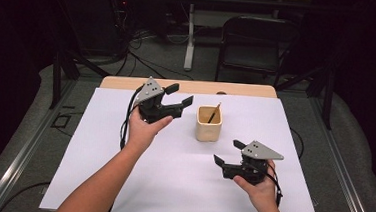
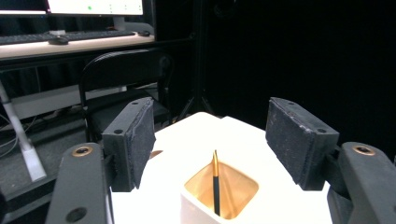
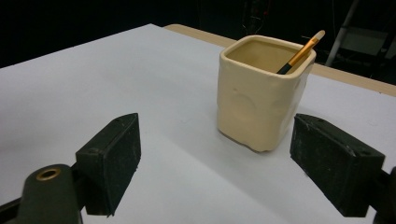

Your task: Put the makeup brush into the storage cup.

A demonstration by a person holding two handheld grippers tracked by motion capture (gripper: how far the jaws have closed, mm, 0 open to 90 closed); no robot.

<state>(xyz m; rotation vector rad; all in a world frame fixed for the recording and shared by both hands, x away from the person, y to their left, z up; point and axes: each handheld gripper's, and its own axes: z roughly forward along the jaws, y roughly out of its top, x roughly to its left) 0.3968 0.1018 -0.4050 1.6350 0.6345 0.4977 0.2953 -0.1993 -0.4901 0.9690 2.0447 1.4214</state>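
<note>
Left claw (image 1: pixel 180 96) is being held off the bench (image 1: pixel 120 181), raised in the person's left hand (image 1: pixel 142 128). Its jaws are being kept spread wide, with nothing between the pads. In the left gripper view, the cream cup (image 2: pixel 219 196) is being seen just below and ahead of this claw, in the gap between the two jaws but well under them, apart from both pads. A brush (image 2: pixel 215 179) is being carried inside the cup, standing tilted, its tip rising toward the claw without touching it.

Right claw (image 1: pixel 227 153) is being held low over the white sheet covering the bench, in the person's right hand (image 1: pixel 258 183). Its jaws are likewise being kept spread, nothing being pinched. In the right gripper view, the cup (image 3: pixel 261 88) is being seen ahead of this claw and toward its right jaw, near but clear of the pad. The brush (image 3: pixel 301 50) is being leaned against the cup's far rim corner, its pale tip sticking out above the rim.

In the high view, the cup (image 1: pixel 209 122) is being seen between the two claws, nearer the left one. A dark folding chair (image 1: pixel 253 45) is being seen beyond the bench, past the left claw.
</note>
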